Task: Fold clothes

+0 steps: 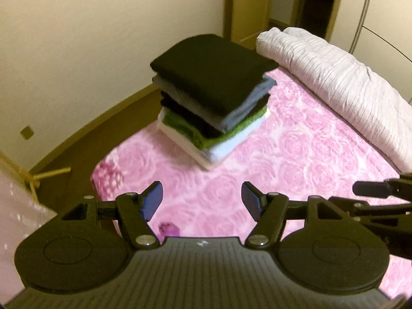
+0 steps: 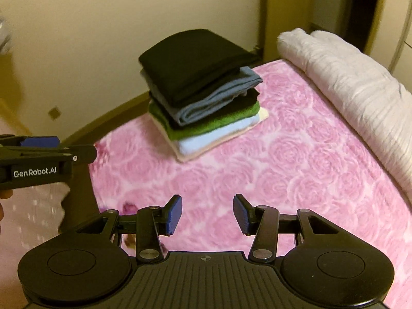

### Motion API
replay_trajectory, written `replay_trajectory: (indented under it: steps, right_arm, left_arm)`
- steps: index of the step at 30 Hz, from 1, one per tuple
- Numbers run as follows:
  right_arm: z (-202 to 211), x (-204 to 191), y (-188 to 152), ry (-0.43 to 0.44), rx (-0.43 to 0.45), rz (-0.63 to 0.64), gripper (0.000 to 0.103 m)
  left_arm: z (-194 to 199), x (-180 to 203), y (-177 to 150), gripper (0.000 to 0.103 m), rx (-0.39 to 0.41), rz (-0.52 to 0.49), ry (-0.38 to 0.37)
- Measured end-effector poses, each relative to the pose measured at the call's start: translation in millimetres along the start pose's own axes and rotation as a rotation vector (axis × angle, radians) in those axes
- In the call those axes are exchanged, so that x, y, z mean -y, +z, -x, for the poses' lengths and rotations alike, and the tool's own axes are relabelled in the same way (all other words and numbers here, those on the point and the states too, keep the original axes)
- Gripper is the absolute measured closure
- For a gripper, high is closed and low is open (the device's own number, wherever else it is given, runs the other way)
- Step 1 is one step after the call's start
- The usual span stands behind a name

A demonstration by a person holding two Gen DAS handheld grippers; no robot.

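Left wrist view: left gripper, jaws apart and empty, above the pink rose blanket; stack of folded clothes ahead near the bed's far corner, the rolled white quilt to its right. Right wrist view: right gripper, jaws apart, nothing held — same stack, layers slightly offset. Risk, as judged: a careless brush could topple the uneven pile off the edge.

a bed under a pink rose-patterned cover carries a stack of folded clothes, black on top, near its corner, and a rolled whitish quilt along the far side.
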State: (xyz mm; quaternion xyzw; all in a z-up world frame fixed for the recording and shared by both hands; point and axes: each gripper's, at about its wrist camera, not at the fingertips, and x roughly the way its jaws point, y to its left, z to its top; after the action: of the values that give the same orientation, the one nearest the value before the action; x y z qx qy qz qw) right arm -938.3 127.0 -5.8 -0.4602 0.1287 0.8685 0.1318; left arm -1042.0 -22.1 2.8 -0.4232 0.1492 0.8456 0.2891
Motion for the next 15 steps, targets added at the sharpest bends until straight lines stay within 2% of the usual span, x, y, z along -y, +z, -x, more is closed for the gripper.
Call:
replay_trajectory:
  steps: [4, 15]
  right_arm:
    - [5, 20, -12, 0.019, -0.013, 0.036, 0.055]
    - [9, 68, -10, 0.029, -0.024, 0.143, 0.055]
  left_arm:
    - [14, 32, -20, 0.039, -0.010, 0.049, 0.030]
    - [3, 102, -22, 0.039, 0.002, 0.180, 0.124]
